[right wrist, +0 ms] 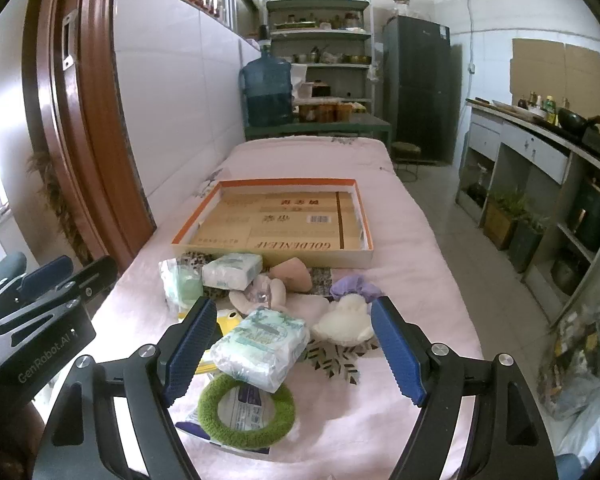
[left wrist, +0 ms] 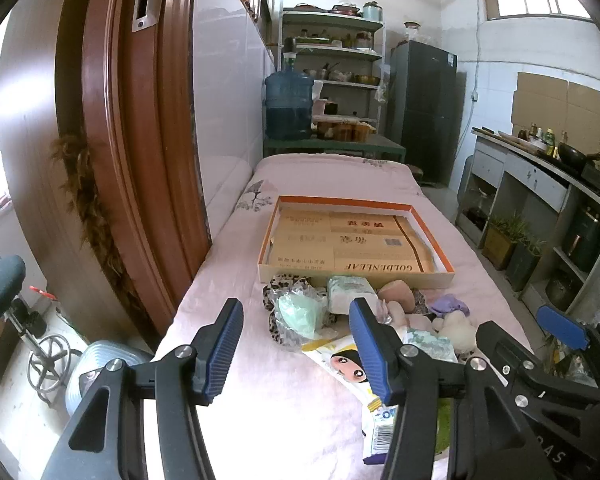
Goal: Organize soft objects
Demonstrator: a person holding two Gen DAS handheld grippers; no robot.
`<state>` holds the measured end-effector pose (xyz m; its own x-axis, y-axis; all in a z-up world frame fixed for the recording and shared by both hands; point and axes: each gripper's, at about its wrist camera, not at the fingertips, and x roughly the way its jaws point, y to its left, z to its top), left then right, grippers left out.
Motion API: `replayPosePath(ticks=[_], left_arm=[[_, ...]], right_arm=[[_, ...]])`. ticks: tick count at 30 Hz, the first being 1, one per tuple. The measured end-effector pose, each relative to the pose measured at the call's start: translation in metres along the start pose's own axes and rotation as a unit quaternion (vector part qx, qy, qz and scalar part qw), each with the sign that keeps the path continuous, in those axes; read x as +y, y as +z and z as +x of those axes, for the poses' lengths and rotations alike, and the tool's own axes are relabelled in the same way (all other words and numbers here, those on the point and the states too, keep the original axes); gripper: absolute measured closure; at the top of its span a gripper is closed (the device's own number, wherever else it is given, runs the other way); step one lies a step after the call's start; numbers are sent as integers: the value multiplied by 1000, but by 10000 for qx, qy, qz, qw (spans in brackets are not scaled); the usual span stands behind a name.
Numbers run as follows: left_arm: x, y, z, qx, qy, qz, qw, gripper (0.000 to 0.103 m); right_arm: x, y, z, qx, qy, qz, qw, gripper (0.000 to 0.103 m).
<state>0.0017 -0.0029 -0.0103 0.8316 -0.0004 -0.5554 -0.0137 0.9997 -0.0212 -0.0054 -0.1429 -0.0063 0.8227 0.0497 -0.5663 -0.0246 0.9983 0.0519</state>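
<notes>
Left gripper [left wrist: 296,354]: at the bottom of the left wrist view we see its blue fingers [left wrist: 225,354] standing wide, with nothing between them; only pink cloth lies under the gap.
Right gripper [right wrist: 294,354]: at the bottom of the right wrist view we see its fingers [right wrist: 398,354] spread wide. A tissue pack [right wrist: 262,346] lies in the gap, but the pads do not press on it.
Green ring [right wrist: 246,410]: we find this fuzzy ring in the lower middle of the right wrist view, lying on a printed plastic packet [right wrist: 242,404], just below the tissue pack.
Yellow packet [left wrist: 342,360]: in the lower middle of the left wrist view, flat on the cloth, partly behind the right finger of the left gripper.
Pile of soft things: in the middle of both views we see a cream plush [right wrist: 346,322], a purple scrunchie [right wrist: 356,286], a pink pad [right wrist: 292,274], a second tissue pack [right wrist: 232,270] and a mint item in a clear bag [right wrist: 184,286], all close together.
Table [right wrist: 412,280]: covered with a pink cloth, it carries everything.
Box [right wrist: 278,220]: a shallow box with an orange rim, just behind the pile, in the middle of the frame; cardboard sheets lie flat inside.
Far end: a blue water bottle [right wrist: 266,92], shelves [right wrist: 320,36] and a dark fridge [right wrist: 418,88] in the upper middle.
</notes>
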Motion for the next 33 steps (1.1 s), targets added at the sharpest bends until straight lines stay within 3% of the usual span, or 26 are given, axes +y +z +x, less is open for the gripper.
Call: replayPosePath(ticks=[33], left_arm=[[3, -4, 4, 65, -5, -36, 10000, 48]], right_arm=[[2, -3, 8, 102, 94, -85, 9999, 22]])
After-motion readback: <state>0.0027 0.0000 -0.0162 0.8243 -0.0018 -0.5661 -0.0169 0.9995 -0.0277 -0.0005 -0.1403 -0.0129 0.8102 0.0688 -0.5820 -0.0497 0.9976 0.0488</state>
